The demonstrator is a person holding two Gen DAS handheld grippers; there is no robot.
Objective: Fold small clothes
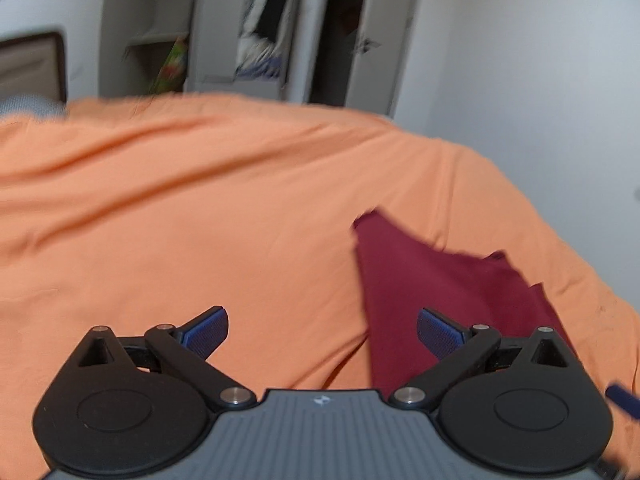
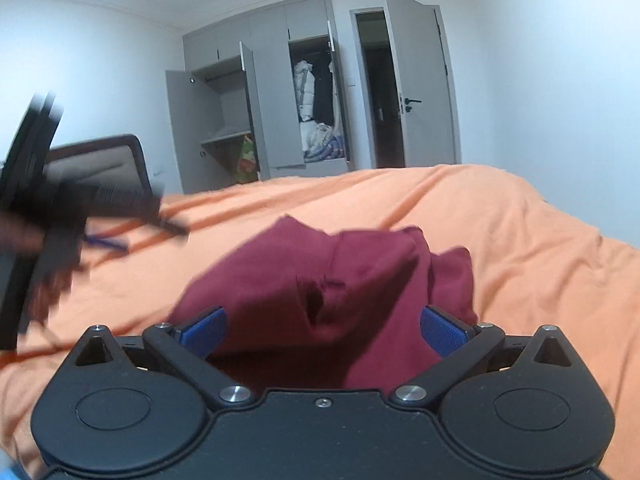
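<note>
1. Left wrist view: the left tool (image 1: 322, 334) has its two blue-padded fingers (image 1: 208, 332) spread wide, with nothing between them but bare bedding.
2. Just beyond its right-hand finger lies a dark maroon cloth garment (image 1: 424, 292), rumpled, with one corner pointing up and away; it passes behind that finger and does not sit between the pads.
3. The garment rests on an orange bed sheet (image 1: 180, 208) that covers the bed and shows long soft creases.
4. Further out in this blurred view stand a grey wardrobe with open doors (image 1: 248, 28) and a white wall; a dark-framed chair back (image 1: 36, 64) shows at the left edge.
5. Right wrist view: the right tool (image 2: 323, 330) is also spread wide, its blue pads (image 2: 444, 330) on either side of the maroon garment (image 2: 320, 280).
6. The cloth is bunched in a heap directly ahead and fills the gap between the fingers, reaching back toward the tool body; whether either pad touches it cannot be told.
7. A small dark opening or tear (image 2: 320, 300) shows near the heap's middle.
8. To the left, motion-blurred, the other black tool (image 2: 40, 208) hangs above the orange sheet (image 2: 500, 232), apart from the garment.
9. Behind the bed are the open grey wardrobe (image 2: 256, 100) with light-coloured clothes inside, an open grey room door (image 2: 416, 88), and the chair back (image 2: 100, 164).
</note>
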